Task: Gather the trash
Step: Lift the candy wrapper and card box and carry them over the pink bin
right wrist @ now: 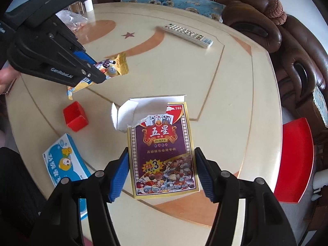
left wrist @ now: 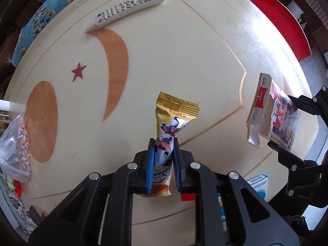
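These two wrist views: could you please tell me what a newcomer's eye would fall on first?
First, the gold snack wrapper, pinched in the shut left tool above the cream table. Next, the torn-open poker card box, sitting between the pads of the right tool. A small red box and a white remote control also lie on the table.

The middle of the worktop point(left wrist: 184, 47) lies bare, wide enough for a gripper to pass between the remote point(left wrist: 131, 8) at the far edge and the torn card box point(right wrist: 162, 149). Near the front edge, a red cup point(right wrist: 75, 115) and a blue carton point(right wrist: 65, 160) crowd the left side, and a plastic bag point(left wrist: 14, 143) blocks the far-left rim.
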`<act>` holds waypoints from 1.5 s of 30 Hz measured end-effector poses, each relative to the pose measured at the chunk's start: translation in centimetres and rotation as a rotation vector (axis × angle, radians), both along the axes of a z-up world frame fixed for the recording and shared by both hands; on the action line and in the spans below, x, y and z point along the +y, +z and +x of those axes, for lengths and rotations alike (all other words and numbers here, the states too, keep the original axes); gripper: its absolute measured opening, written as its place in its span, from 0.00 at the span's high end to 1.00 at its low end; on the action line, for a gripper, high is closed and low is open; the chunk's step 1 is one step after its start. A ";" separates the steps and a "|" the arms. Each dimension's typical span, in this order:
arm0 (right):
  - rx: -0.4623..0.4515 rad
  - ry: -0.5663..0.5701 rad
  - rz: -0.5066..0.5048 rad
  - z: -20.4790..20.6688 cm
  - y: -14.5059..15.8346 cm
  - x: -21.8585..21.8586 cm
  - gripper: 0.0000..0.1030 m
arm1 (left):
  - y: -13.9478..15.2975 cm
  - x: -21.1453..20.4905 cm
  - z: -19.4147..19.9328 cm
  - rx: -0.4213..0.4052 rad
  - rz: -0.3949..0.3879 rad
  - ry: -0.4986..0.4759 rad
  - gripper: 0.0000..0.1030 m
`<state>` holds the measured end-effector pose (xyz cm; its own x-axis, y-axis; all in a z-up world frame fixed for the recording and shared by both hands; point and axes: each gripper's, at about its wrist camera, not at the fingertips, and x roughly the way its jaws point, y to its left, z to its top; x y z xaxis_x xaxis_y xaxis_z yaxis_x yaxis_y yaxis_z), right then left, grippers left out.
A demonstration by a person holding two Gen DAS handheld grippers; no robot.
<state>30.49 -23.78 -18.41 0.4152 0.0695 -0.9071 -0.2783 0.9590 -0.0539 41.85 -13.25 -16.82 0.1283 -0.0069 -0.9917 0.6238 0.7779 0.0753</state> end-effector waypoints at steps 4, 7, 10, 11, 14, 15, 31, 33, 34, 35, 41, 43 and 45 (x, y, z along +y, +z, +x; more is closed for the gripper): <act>-0.012 -0.011 0.002 -0.3 1.2 0.5 0.42 | 2.3 0.5 -0.6 -0.024 -0.017 0.004 0.83; -0.029 -0.019 0.004 -1.1 2.7 1.0 0.42 | 3.8 1.3 -2.2 -0.055 -0.032 0.005 0.83; -0.050 -0.025 0.004 -2.2 4.4 1.7 0.42 | 5.3 2.7 -3.5 -0.078 -0.046 0.002 0.83; -0.061 -0.029 0.011 -2.7 5.3 1.9 0.42 | 6.1 2.9 -4.2 -0.089 -0.049 -0.001 0.83; -0.086 -0.030 0.019 -4.0 7.0 2.6 0.42 | 7.2 4.2 -6.1 -0.116 -0.057 -0.005 0.83; -0.097 -0.032 0.015 -4.6 7.7 2.9 0.42 | 7.1 4.8 -6.3 -0.122 -0.060 -0.003 0.83; -0.155 -0.030 0.047 -17.0 12.9 6.3 0.42 | 10.5 8.5 -19.5 -0.185 -0.122 -0.036 0.83; -0.156 -0.030 0.060 -18.2 13.1 6.5 0.42 | 10.3 8.8 -21.1 -0.185 -0.126 -0.045 0.83; -0.156 -0.030 0.065 -18.8 13.2 6.6 0.42 | 10.1 9.0 -21.9 -0.184 -0.127 -0.048 0.83; -0.156 -0.030 0.068 -19.4 13.2 6.8 0.42 | 9.9 9.1 -22.5 -0.180 -0.129 -0.052 0.83; -0.147 -0.037 0.075 -22.3 12.8 7.2 0.42 | 8.4 9.5 -25.5 -0.165 -0.131 -0.067 0.83; -0.142 -0.042 0.083 -23.2 12.4 7.2 0.42 | 7.7 9.6 -26.4 -0.155 -0.130 -0.074 0.83; -0.132 -0.046 0.084 -23.9 11.8 7.3 0.42 | 7.0 9.6 -27.1 -0.147 -0.128 -0.078 0.83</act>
